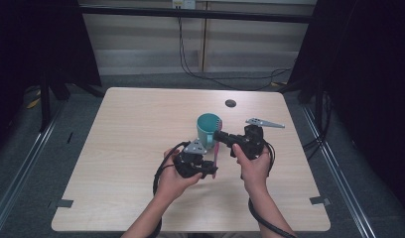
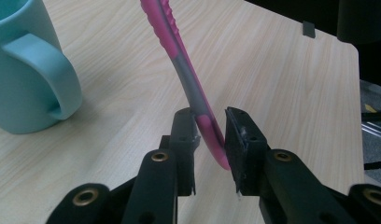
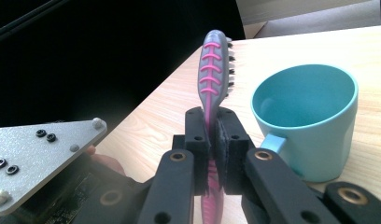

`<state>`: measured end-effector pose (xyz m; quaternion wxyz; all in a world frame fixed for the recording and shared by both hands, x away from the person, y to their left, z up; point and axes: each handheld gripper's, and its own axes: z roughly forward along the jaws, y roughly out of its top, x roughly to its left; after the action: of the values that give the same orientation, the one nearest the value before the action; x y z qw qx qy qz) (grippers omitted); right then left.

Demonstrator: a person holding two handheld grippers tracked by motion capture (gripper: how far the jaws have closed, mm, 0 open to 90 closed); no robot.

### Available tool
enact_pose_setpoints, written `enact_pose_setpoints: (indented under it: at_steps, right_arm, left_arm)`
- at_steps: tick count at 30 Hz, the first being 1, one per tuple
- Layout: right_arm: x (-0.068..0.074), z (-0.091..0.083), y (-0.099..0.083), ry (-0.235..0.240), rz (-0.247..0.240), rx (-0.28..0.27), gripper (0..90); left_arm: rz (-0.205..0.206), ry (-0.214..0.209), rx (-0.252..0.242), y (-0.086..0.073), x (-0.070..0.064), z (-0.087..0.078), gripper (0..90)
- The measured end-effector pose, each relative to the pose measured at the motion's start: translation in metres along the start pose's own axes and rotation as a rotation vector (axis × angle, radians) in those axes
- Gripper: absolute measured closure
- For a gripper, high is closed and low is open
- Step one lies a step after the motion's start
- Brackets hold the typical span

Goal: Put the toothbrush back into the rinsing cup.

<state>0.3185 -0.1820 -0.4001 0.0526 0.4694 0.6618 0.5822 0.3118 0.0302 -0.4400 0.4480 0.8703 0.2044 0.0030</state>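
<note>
Holding a pink and grey toothbrush [image 1: 216, 154] between both grippers, you are keeping it just in front of the teal mug [image 1: 208, 129], near the middle of the table [image 1: 131, 148]. Your right gripper [image 3: 210, 122] is pinching the neck of the brush, its jaws pressed tight against the handle, with the bristled head rising above them beside the mug's open mouth. Your left gripper [image 2: 211, 125] is taking the lower end of the handle between its jaws; the pink tip is lying against the right jaw, and the left jaw is sitting just beside it, so you are gripping it more loosely there. In the high view the brush is standing nearly upright, raised off the tabletop, with your hands close together below the mug and the mug's handle turned toward you.
</note>
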Motion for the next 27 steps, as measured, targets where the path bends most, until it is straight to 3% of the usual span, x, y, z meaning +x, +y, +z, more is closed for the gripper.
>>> enact_pose_setpoints:
  at_steps: [5,8,11,17,27]
  right_arm:
    - [-0.001,-0.002,0.001,0.002,-0.001,-0.004,84.6]
    - [-0.001,-0.004,0.002,-0.002,-0.006,-0.008,84.6]
    - [-0.002,-0.006,0.004,-0.018,-0.019,-0.006,84.6]
    - [-0.004,-0.008,0.006,-0.038,-0.043,0.002,84.6]
    - [-0.004,-0.014,0.014,-0.063,-0.086,-0.007,84.6]
  left_arm:
    - [0.014,0.009,0.015,-0.002,0.003,-0.002,68.7]
    - [-0.012,0.039,0.016,-0.005,0.006,-0.003,57.6]
    - [-0.01,0.056,0.022,-0.008,0.009,-0.005,46.2]
    - [0.007,0.096,0.039,-0.017,0.014,-0.011,31.7]
    - [0.012,0.143,0.065,-0.038,0.028,-0.02,22.0]
